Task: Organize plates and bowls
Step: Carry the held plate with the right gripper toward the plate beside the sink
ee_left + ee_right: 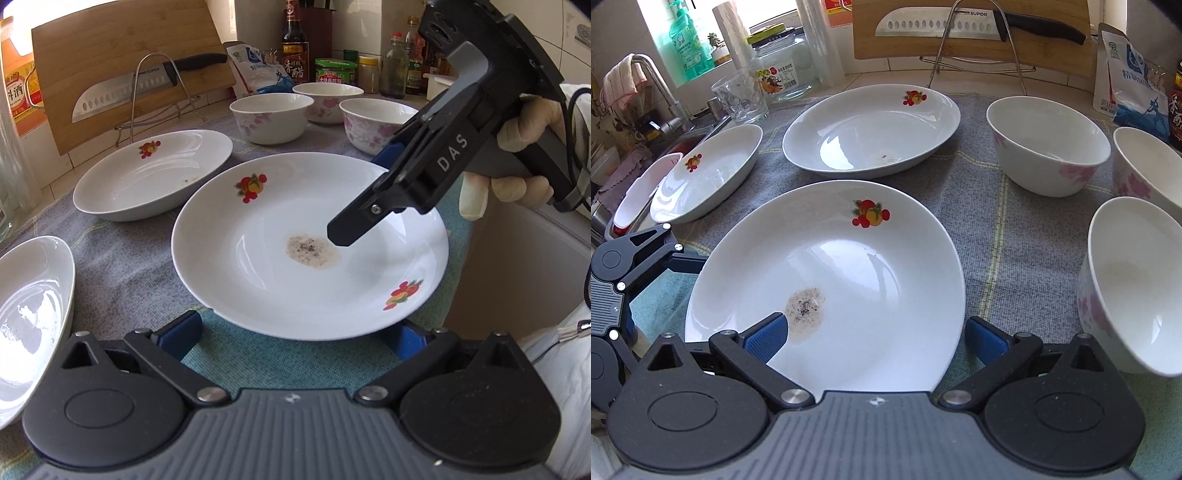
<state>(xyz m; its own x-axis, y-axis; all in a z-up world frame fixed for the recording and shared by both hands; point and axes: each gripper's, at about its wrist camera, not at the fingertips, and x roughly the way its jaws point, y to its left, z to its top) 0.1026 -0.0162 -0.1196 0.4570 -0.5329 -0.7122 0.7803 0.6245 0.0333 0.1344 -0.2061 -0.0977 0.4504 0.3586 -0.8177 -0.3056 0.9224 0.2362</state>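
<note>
A white plate (310,247) with fruit prints and a brown crumb stain lies on the cloth in front of both grippers. My left gripper (291,332) is open, its blue pads (181,332) spread wide at the plate's near rim. My right gripper (875,338), held by a gloved hand, is open too. It straddles the same plate (831,280) at the rim, one finger over the dish and the other outside it. Two more fruit-print plates (871,129) (705,173) lie behind it. Three floral bowls (1049,144) (1148,166) (1134,284) stand to the right.
A grey cloth (1015,229) covers the counter, with a teal one (258,362) near me. A knife (938,24) on a wire rack leans against a cutting board (122,66). Sauce bottles (295,48), a glass jar (783,66) and a tumbler (742,96) line the back. A sink tap (653,81) is at the left.
</note>
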